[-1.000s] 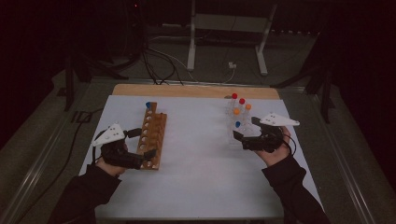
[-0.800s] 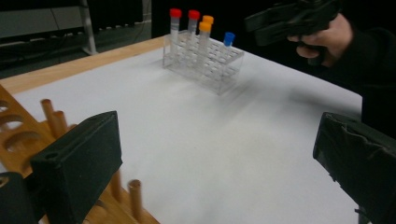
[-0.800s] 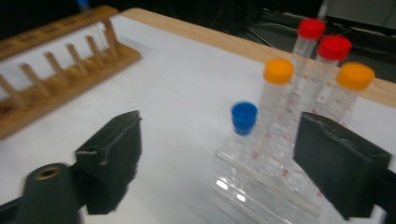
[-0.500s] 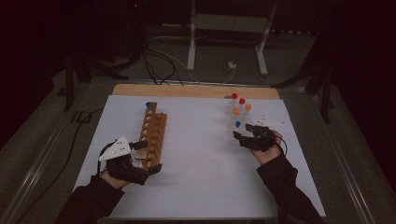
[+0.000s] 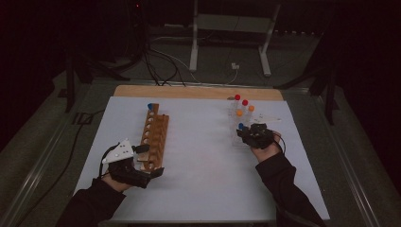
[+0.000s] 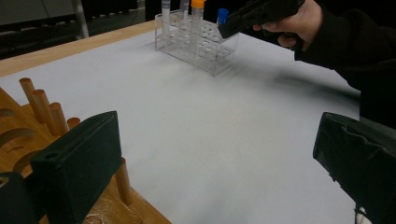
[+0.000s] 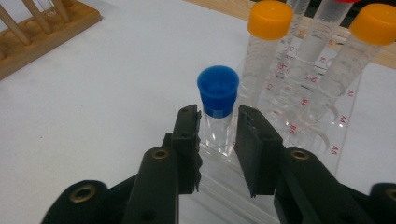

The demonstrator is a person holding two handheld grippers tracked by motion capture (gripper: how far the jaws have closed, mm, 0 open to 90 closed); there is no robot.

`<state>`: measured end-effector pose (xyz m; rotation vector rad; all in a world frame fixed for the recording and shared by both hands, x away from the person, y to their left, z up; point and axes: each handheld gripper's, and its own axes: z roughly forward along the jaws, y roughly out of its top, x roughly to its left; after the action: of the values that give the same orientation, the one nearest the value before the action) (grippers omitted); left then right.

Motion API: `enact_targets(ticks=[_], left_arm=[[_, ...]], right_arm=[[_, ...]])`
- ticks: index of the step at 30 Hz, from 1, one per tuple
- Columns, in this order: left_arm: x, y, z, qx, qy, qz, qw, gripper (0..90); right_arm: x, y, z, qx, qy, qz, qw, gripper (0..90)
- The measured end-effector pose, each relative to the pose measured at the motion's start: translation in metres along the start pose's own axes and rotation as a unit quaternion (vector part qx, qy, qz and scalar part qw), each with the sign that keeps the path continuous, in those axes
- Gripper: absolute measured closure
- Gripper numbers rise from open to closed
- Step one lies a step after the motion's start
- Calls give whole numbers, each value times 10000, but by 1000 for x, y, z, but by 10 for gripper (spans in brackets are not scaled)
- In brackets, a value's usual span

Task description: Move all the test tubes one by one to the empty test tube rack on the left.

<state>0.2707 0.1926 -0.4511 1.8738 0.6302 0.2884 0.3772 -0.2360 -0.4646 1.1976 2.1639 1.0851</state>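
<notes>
Since a second ago the right gripper [image 7: 217,140] has sunk to the clear rack [image 7: 299,140] and its jaws have just been closing on the blue-capped tube [image 7: 217,91], pads pinching the glass just under the cap. The tube stands upright in the rack's near corner. Nearest the person, the left gripper [image 5: 146,161] has drawn back to the wooden rack's [image 5: 156,135] near end, jaws spread wide. Behind the blue cap stand orange-capped tubes [image 7: 270,21].

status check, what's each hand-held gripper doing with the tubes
Right hand-held gripper just closed on blue-capped tube in clear rack. Left hand-held gripper open beside wooden rack. Orange-capped tubes close behind.
</notes>
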Motion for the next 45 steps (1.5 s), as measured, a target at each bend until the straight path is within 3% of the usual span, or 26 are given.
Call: enact_targets(ticks=[4, 13, 27, 35, 45], left_arm=[[1, 0, 0, 3, 2, -18, 10000, 21], [1, 0, -1, -14, -11, -35, 10000, 21], [0, 11, -2, -39, -141, -40, 9999, 20], [-5, 16, 5, 49, -289, 3, 9996, 21], [-10, 29, 18, 38, -487, 81, 9988, 21]], right_arm=[[1, 2, 1, 24, -44, -20, 10000, 760], [2, 5, -3, 29, -134, -111, 9998, 775], [7, 33, -43, -351, -194, -402, 9984, 775], [23, 43, -58, -503, 74, -600, 9969, 775], [62, 32, -52, -245, 703, -996, 9922, 775]])
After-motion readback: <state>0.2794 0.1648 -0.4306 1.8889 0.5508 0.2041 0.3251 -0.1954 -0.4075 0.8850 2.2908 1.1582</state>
